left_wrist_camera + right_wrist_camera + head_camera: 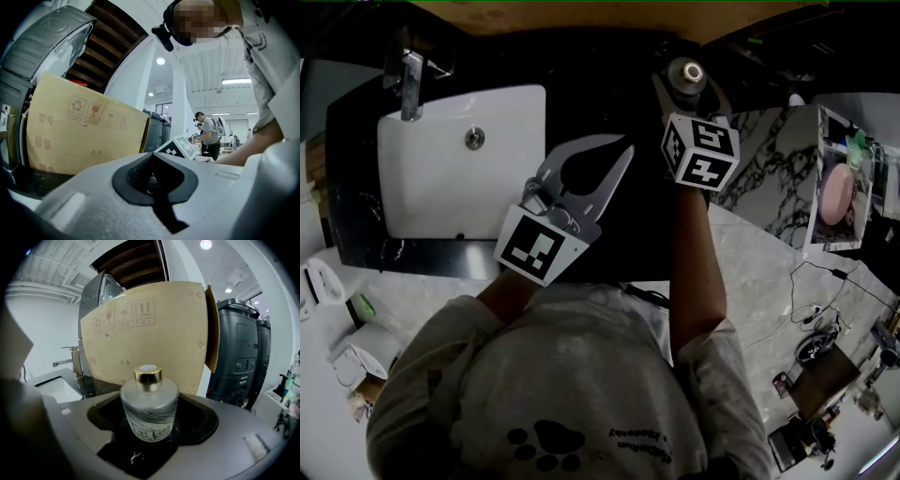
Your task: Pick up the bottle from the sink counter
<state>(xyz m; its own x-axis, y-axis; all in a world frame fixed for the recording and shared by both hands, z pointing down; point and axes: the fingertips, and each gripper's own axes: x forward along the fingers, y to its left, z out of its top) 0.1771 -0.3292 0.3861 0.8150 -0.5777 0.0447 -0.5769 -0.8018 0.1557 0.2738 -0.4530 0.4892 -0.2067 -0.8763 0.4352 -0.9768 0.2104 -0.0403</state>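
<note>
Right tongs (147,437) astride bottle (150,401); carton (150,329) "A4"

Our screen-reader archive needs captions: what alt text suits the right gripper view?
A frosted bottle with a gold collar stands upright on the black counter between the open jaws. Behind it stands a cardboard sheet; a white sink lies left.

A white basin (459,187) with a round drain (474,138) lies below a chrome faucet (411,80). Behind them stands a tan cardboard sheet (145,333) printed with handling symbols, with dark bins (236,357) just past its right edge. Further right are a marble-patterned surface (759,159), a white box (814,187) holding something pink (836,199), and cables (820,314) on the floor. Far off, people (208,133) stand in a lit hall.
</note>
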